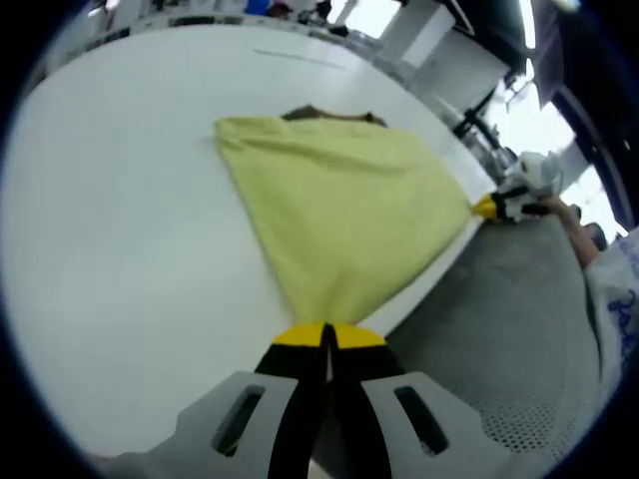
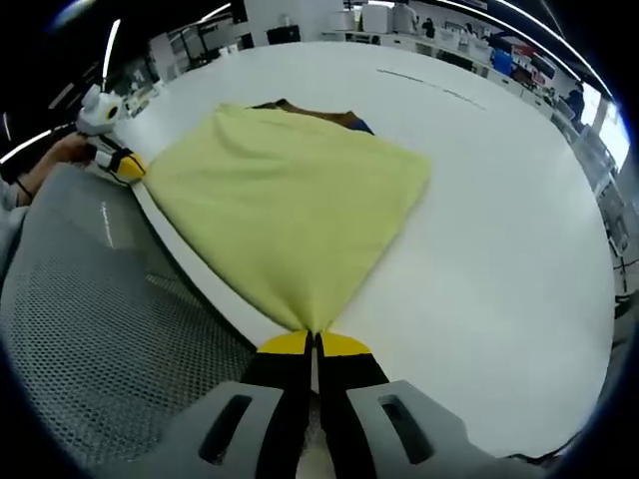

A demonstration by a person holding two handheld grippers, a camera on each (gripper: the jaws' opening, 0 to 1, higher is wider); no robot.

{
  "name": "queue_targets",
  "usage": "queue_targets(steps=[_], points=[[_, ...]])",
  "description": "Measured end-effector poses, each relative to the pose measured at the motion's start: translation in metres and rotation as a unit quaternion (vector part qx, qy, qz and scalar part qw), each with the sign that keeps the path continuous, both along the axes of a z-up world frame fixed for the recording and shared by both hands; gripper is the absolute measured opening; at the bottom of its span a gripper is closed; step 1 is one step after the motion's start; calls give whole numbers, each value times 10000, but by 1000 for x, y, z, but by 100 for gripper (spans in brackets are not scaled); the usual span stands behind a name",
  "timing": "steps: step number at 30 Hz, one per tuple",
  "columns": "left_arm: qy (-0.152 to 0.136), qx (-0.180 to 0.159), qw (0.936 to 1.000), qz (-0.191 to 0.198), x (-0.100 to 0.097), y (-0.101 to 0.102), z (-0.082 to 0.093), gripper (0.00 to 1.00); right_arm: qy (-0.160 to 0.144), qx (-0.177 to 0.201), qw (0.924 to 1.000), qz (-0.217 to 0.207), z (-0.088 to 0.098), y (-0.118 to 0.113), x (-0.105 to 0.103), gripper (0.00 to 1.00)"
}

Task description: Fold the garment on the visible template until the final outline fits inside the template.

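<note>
Holding one corner of the yellow garment, the left tongs are pinched shut on the cloth right at the near edge of the white table. In the left gripper view the garment spreads out from that corner like a big fan, lying flat on the table, with its far side well up the table top. Something dark brown peeks out from under the far edge of the cloth; I cannot tell what it is, but it may be the template. Off to the right in that view, the right tongs hold the other near corner, with a person's hand behind them. In the right gripper view the right tongs are also squeezed shut on a corner of the cloth, and the grey mesh floor mat shows below the table edge. The garment looks light, soft and floppy, so it will bend and sag wherever nothing holds it up. It will probably slide easily on the smooth table. The corners seem the best spots to grab, because pulling both together keeps the edge straight for a neat fold.
</note>
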State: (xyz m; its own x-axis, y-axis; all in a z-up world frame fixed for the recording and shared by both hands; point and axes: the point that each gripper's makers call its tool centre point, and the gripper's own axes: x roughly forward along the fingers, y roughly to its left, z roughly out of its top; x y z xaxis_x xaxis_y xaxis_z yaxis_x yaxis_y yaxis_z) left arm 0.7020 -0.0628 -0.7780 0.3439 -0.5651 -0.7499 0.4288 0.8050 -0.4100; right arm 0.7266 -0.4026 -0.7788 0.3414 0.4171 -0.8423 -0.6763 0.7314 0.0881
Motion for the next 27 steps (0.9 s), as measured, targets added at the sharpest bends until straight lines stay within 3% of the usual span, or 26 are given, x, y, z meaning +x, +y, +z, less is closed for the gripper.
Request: queue_targets(steps=[5,11,19,27], points=[[-1,56,10000,-33,-1,-1,1,0,-48,-172,9994,300,0,3,-2,3],[30,64,10000,-39,-4,-1,1,0,-21,-279,9993,260,-1,-2,-3,9],[0,486,9985,-264,-13,6,1,0,31,-486,9987,181,1,-14,-8,10],[-272,688,9970,-237,-7,10,23,8,-234,-343,9991,98,31,-5,-3,21]])
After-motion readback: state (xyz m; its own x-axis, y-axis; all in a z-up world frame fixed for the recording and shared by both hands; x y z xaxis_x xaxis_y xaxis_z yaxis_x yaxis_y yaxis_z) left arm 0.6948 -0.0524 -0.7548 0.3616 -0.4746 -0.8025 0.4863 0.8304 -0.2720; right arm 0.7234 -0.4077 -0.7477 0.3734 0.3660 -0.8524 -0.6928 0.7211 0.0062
